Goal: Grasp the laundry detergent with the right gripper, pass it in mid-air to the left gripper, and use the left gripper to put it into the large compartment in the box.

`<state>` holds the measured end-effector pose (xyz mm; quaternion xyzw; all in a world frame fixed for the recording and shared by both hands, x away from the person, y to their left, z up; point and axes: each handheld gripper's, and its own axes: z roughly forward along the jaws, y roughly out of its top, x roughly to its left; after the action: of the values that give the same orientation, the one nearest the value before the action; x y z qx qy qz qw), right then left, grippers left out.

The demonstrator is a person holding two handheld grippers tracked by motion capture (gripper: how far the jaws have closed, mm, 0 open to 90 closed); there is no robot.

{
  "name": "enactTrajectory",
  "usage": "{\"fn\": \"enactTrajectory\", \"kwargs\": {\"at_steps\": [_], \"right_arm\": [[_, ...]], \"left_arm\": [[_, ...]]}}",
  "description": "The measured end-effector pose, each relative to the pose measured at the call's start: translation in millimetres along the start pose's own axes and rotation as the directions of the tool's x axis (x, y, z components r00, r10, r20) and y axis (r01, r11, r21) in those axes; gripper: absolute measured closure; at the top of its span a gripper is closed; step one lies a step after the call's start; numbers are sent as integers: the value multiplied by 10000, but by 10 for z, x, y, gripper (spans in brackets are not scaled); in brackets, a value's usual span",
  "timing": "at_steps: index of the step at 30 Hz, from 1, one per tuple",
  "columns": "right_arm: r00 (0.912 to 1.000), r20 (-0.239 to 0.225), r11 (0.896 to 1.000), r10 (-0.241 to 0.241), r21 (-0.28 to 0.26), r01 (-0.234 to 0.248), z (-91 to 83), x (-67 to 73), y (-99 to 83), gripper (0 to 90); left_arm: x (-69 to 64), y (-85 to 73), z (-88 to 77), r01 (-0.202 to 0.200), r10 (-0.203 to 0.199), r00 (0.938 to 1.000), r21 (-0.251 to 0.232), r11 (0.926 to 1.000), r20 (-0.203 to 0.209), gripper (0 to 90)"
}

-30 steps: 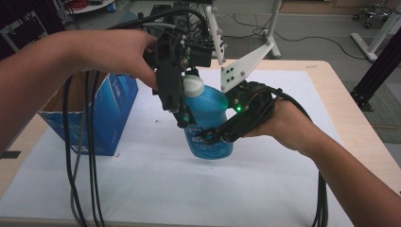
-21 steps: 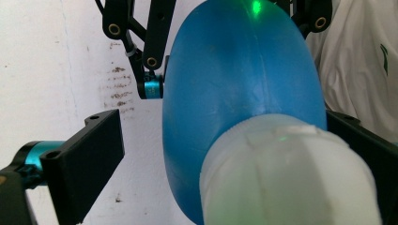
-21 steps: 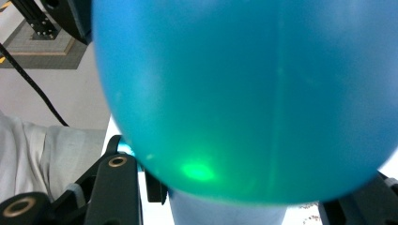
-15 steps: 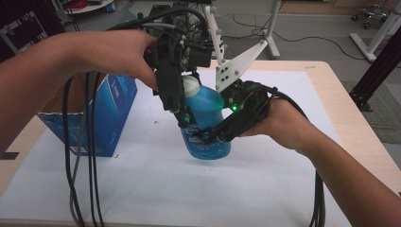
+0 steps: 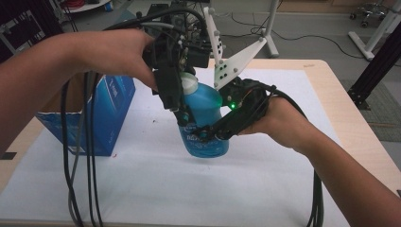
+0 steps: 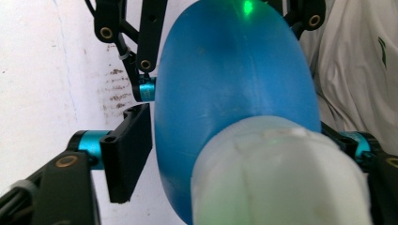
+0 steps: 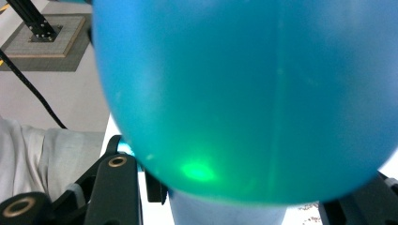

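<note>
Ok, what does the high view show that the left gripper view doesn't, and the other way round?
High view: the blue box at the table's left and the table's wooden edge. Left gripper view: up close, the left gripper with its jaws either side of the bottle's top; they have just been closing, and a sliver of gap remains at the visible pad. Both: the blue bottle, its white cap, and the right gripper clamped on the bottle's body.
</note>
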<state>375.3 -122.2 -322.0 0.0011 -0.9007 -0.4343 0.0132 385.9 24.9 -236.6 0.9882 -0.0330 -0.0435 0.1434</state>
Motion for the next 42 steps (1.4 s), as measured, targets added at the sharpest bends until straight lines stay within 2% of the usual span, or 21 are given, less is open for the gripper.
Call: {"fn": "enactTrajectory", "kwargs": {"at_steps": [4,9,13,16,22,24,29,33,36,39,40,42], "right_arm": [[10000,-22,10000,4,34,-4,4,2,0,455],[10000,18,10000,42,41,-42,10,8,5,455],[9999,-12,9999,113,71,-113,2,4,0,455],[9999,-20,9999,100,80,-100,4,6,1,456],[9999,-73,9999,93,77,-92,8,5,-3,455],[9999,-120,9999,77,65,-76,15,13,2,454],[10000,-91,10000,36,3,-36,17,22,8,452],[9999,-100,9999,21,-110,-22,30,23,6,447],[9995,-80,9995,297,-76,-297,41,21,-19,345],[9985,53,9985,537,92,-537,40,9,-60,283],[9970,156,9971,762,-41,-762,3,2,-97,223],[9965,202,9966,814,-159,-810,-27,-1,-110,223]], "left_arm": [[-6,-2,-3,-26,26,10000,-87,10000,6,298],[-13,-7,-11,-132,132,9999,-136,9998,-18,305],[-27,-7,-20,-252,251,9997,-210,9995,-14,361],[-27,-4,-16,-310,311,9995,-194,9993,57,365],[-43,-2,-18,-450,449,9990,-204,9988,-51,371],[-57,-12,-19,-606,604,9981,-210,9979,-98,372],[-75,-13,-33,-556,553,9984,-204,9982,-153,375],[-78,5,-45,-502,501,9986,-20,9987,-140,377],[-105,34,-71,-678,684,9974,259,9974,-219,379],[-109,25,-97,-640,648,9976,340,9974,-237,378],[-108,14,-111,-608,617,9978,380,9974,-239,379],[-101,-14,-139,-502,513,9984,488,9975,-231,379]]}}
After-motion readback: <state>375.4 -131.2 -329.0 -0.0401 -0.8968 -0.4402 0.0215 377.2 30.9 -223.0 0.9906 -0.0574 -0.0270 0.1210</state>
